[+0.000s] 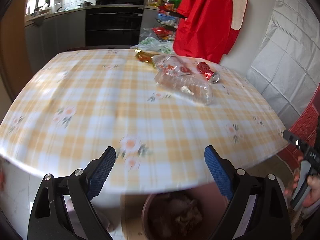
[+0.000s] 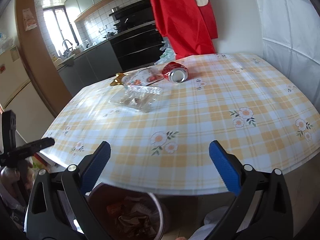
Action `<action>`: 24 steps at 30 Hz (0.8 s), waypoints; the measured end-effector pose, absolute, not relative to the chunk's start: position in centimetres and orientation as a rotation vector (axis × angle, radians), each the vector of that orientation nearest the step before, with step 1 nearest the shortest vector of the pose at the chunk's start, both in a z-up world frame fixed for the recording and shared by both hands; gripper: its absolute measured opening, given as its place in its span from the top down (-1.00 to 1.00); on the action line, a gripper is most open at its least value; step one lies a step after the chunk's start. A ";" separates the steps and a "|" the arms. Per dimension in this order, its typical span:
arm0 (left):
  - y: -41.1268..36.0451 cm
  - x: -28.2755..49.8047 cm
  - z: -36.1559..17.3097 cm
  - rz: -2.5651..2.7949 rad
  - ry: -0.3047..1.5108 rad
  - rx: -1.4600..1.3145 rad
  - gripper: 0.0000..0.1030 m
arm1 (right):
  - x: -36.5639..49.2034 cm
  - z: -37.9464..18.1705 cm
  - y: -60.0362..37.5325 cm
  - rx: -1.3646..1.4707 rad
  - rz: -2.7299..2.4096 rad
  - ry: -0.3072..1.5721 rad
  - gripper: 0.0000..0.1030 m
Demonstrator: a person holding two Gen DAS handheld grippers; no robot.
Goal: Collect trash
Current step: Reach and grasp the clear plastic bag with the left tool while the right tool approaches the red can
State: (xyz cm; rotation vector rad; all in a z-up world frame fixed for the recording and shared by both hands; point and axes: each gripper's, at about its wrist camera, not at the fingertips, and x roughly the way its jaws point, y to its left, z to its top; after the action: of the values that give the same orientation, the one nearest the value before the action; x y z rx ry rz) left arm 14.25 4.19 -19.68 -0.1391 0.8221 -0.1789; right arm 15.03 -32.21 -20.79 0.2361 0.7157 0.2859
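My left gripper (image 1: 160, 158): jaws spread wide, nothing between the blue pads, hanging over the near edge of the table (image 1: 80, 92).
My right gripper (image 2: 160, 154): jaws equally wide apart and empty, also at the near edge; the hand (image 1: 308, 186) carrying it shows at the far right of my left camera.
Crushed can (image 2: 176, 73): red, lying on its side at the far part of the table, long axis running away from me, silver end turned toward my right camera. White lettering on the red body, too blurred to read.
Clear plastic packaging (image 2: 138, 94): crumpled, flat on the cloth just left of the can; red print on it, not legible.
Gold wrapper (image 2: 117, 81): at the far left edge, touching the plastic pile; no readable writing.
Waste bin (image 2: 128, 216): on the floor below the near table edge, between my two grippers, crumpled scraps inside.
Red garment (image 2: 180, 18): hanging behind the table.
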 end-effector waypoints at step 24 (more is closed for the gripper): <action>4.9 39.9 -27.0 -0.209 0.952 -0.417 -0.06 | 36.9 -23.2 -33.2 0.149 0.258 0.796 -0.89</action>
State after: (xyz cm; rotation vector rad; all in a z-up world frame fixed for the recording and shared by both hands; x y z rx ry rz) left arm 39.90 4.94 -27.00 -0.4165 0.9515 -0.2094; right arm 36.89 -33.18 -23.23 0.1490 0.7956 0.2582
